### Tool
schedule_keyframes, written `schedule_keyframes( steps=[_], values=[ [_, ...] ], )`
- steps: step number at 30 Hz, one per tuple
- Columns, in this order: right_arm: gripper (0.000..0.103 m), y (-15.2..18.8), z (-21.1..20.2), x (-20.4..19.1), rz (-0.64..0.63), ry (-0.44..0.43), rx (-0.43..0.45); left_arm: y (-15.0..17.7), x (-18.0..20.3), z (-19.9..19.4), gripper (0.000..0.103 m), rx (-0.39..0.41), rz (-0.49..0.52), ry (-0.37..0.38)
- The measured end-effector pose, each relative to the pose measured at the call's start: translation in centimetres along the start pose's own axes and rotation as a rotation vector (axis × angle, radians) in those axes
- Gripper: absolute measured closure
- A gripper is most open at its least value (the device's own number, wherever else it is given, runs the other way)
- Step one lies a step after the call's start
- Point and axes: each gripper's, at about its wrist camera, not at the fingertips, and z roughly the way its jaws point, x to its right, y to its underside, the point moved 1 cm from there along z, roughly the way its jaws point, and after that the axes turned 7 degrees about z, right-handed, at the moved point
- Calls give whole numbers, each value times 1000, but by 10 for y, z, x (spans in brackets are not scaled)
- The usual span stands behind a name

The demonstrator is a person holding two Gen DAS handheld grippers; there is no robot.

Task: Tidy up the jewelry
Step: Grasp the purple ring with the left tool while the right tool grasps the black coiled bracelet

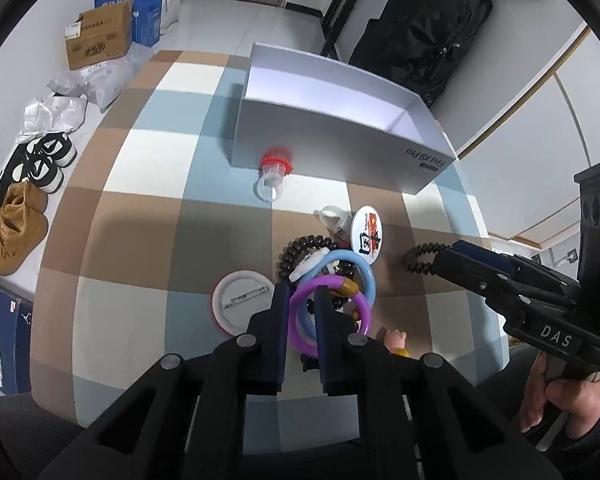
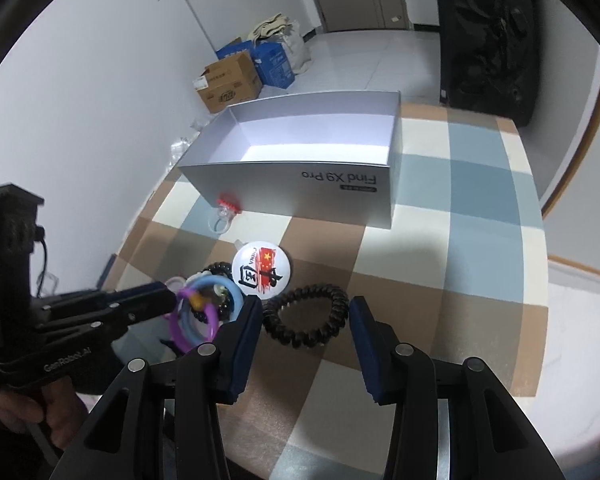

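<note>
From your left wrist camera, your left gripper [image 1: 302,296] has its fingers pinched narrow on the near arc of the purple bangle [image 1: 332,312], which lies in the jewelry pile on the checked tablecloth [image 1: 140,200], overlapping the light blue bangle [image 1: 358,270] and a string of black beads [image 1: 300,246]. The open grey box [image 1: 340,140] lies straight ahead beyond the pile, its long side facing you, so the carry would run forward and up over that near wall. A pin badge lying face down [image 1: 240,300] sits just left of the fingers. From your right wrist camera, your right gripper [image 2: 306,316] holds nothing: its fingers stand moderately apart, with the black coil hair tie [image 2: 306,316] lying flat on the cloth between them, apparently not pressed by either pad. The printed round badge [image 2: 262,266] lies just beyond it. The box [image 2: 300,184] again sits ahead. Your left hand, judging by its grip, looks readier to move first.
</note>
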Motion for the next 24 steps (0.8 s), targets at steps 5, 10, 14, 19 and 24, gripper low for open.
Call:
schedule_keyframes(
  steps=[5,10,14,19,24],
  values=[
    [59,0,5,1,10,-2,-12,2,-3,-6,94,2,-5,-5],
    [59,0,6,-1,9,0,-15,4,0,6,90,-54,17,-12],
    [59,-1,7,-1,5,-4,-14,5,9,12,90,-62,65,-25],
    [59,-1,7,0,6,-4,-11,4,5,11,91,-46,52,-28],
    [59,-3,2,1,16,-11,6,6,2,0,100,-1,45,-32]
  ],
)
